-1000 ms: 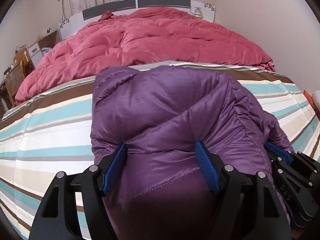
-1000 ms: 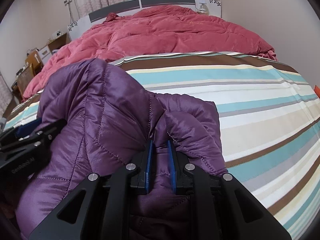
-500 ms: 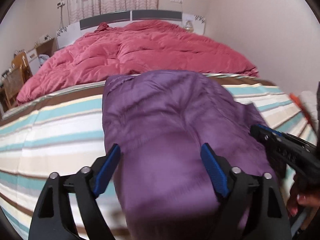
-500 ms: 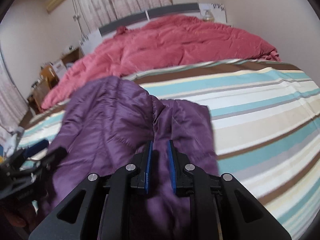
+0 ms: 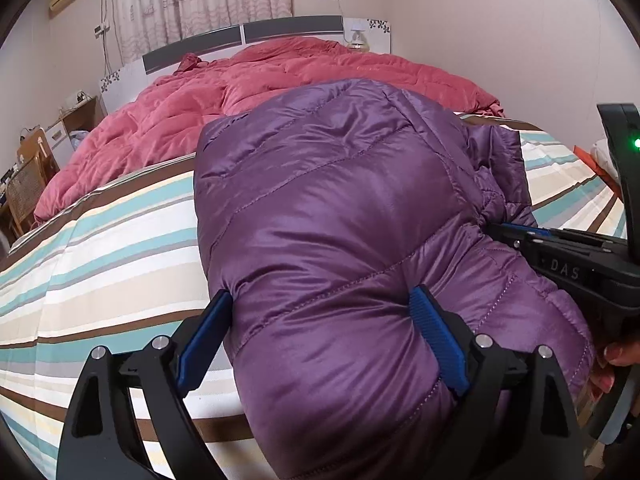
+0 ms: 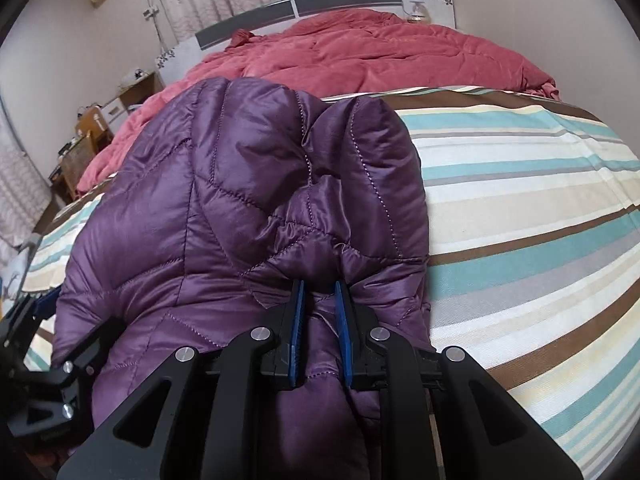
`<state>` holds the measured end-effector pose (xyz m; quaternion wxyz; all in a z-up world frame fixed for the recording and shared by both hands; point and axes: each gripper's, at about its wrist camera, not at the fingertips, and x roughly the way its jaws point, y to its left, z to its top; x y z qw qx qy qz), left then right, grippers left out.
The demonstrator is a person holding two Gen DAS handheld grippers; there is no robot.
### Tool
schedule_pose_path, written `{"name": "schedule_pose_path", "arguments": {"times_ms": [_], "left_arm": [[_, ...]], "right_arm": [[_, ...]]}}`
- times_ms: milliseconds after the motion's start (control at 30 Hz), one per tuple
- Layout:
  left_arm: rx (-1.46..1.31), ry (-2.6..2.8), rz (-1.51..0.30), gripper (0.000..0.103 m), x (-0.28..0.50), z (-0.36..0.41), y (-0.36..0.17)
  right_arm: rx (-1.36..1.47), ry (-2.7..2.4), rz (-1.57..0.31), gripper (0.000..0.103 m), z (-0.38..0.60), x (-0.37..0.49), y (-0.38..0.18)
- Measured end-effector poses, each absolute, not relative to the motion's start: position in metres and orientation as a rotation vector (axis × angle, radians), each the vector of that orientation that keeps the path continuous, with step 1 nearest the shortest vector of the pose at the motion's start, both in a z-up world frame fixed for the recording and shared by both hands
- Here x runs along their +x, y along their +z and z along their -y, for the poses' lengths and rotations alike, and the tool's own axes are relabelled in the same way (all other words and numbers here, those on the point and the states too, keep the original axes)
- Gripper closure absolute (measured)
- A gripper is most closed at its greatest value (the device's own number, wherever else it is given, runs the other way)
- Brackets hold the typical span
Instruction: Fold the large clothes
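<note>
A purple quilted down jacket [image 5: 340, 220] lies folded on the striped bed, reaching away from me; it also shows in the right wrist view [image 6: 224, 216]. My left gripper [image 5: 320, 332] has its blue pads wide apart with the jacket's thick near edge bulging between them. My right gripper [image 6: 320, 320] is shut on a fold of the jacket at its near right edge. The right gripper also shows in the left wrist view [image 5: 516, 236], and the left gripper in the right wrist view [image 6: 32, 320].
The bed has a striped sheet [image 6: 520, 200] in teal, brown and cream. A red quilt [image 5: 280, 80] is bunched at the head end. A nightstand and a chair [image 5: 28, 176] stand at the left. A wall is at the right.
Both grippers lifted the jacket's near edge and brought it back down. The jacket now lies smoother and stretches further up the bed. The grips are unchanged.
</note>
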<state>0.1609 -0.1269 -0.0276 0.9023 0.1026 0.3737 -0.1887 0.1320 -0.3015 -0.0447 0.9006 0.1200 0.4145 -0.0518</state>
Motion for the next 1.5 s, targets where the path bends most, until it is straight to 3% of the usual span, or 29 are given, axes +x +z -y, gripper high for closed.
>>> {"name": "schedule_pose_path", "arguments": {"times_ms": [67, 133, 200, 233, 467, 1233, 1500], "left_arm": [[0.193, -0.394, -0.775, 0.014, 0.158, 0.123, -0.023], [0.165, -0.395, -0.769, 0.013, 0.152, 0.118, -0.017], [0.145, -0.387, -0.755, 0.006, 0.146, 0.112, -0.011], [0.141, -0.376, -0.744, 0.004, 0.144, 0.109, -0.008], [0.094, -0.361, -0.759, 0.003, 0.144, 0.093, -0.001], [-0.020, -0.403, -0.908, 0.003, 0.190, 0.086, 0.004], [-0.035, -0.478, -0.994, 0.002, 0.199, 0.086, -0.013]], "right_arm": [[0.265, -0.095, -0.851, 0.088, 0.304, 0.127, -0.037], [0.294, -0.091, -0.829, 0.078, 0.306, 0.116, -0.027], [0.304, -0.108, -0.786, 0.040, 0.308, 0.104, -0.015], [0.300, -0.119, -0.761, 0.034, 0.308, 0.097, -0.008], [0.202, -0.159, -0.764, 0.033, 0.299, 0.084, 0.006], [0.343, -0.131, -0.853, 0.033, 0.326, 0.108, 0.010], [0.455, -0.124, -0.984, 0.033, 0.356, 0.129, -0.027]]}}
